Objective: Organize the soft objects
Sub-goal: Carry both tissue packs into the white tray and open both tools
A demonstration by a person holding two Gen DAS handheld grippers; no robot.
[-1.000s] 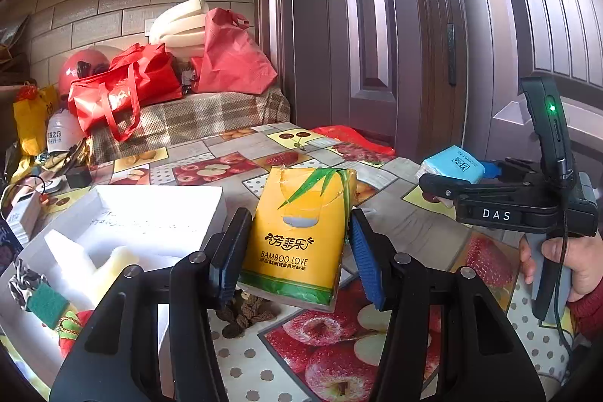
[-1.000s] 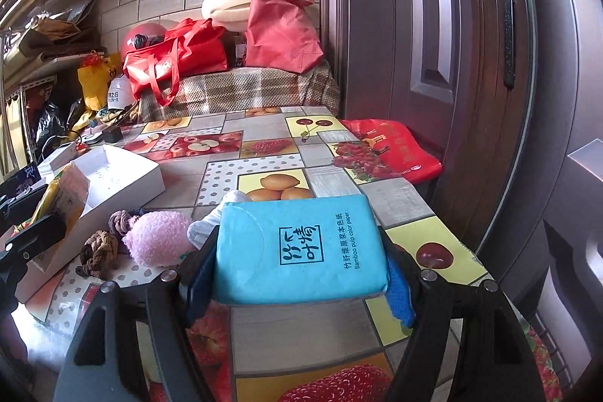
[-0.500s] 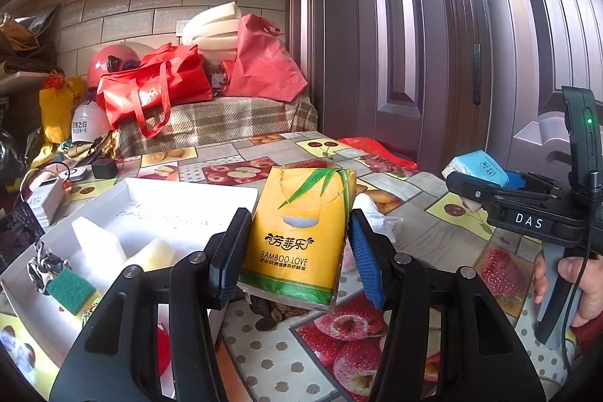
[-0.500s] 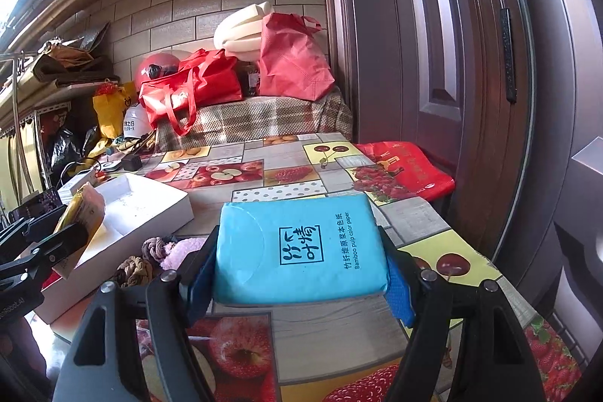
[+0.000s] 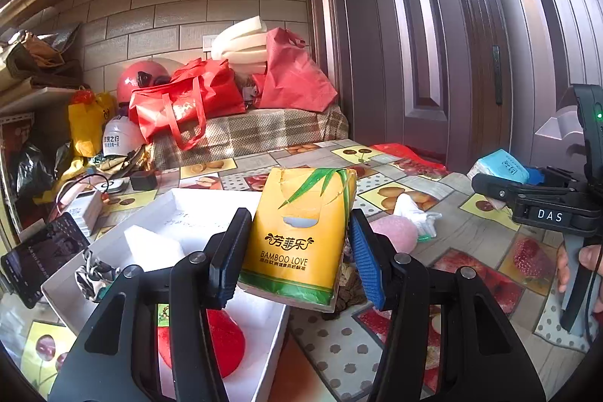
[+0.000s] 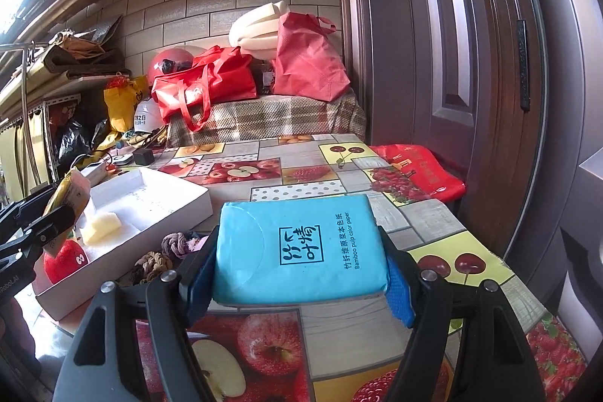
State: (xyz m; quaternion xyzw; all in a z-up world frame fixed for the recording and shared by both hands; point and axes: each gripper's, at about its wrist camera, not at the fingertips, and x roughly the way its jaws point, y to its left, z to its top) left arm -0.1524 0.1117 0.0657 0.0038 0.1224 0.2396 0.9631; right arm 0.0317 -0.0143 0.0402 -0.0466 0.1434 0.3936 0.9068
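Observation:
My left gripper (image 5: 297,251) is shut on a yellow tissue pack (image 5: 301,232) and holds it upright above the near right corner of a white box (image 5: 211,210). The box holds a white foam block (image 5: 150,247), a pale yellow sponge (image 6: 101,225), a red plush (image 5: 222,341) and a patterned cloth (image 5: 92,277). My right gripper (image 6: 301,274) is shut on a blue tissue pack (image 6: 301,243), held flat above the table; it also shows in the left wrist view (image 5: 501,168). A pink puff (image 5: 394,228), white cloth (image 5: 412,210) and woven knots (image 6: 152,262) lie on the table.
The table has a fruit-print cloth (image 6: 264,172). A red bag (image 6: 418,172) lies at its right edge by the brown door (image 6: 433,44). Red bags (image 5: 188,100), a helmet (image 5: 135,81) and foam rolls (image 5: 241,44) pile up behind. A phone (image 5: 41,259) leans at the left.
Both grippers have risen with their tissue packs. The left one has moved left, over the white box's corner. The pink puff and knots now show lower and farther off.

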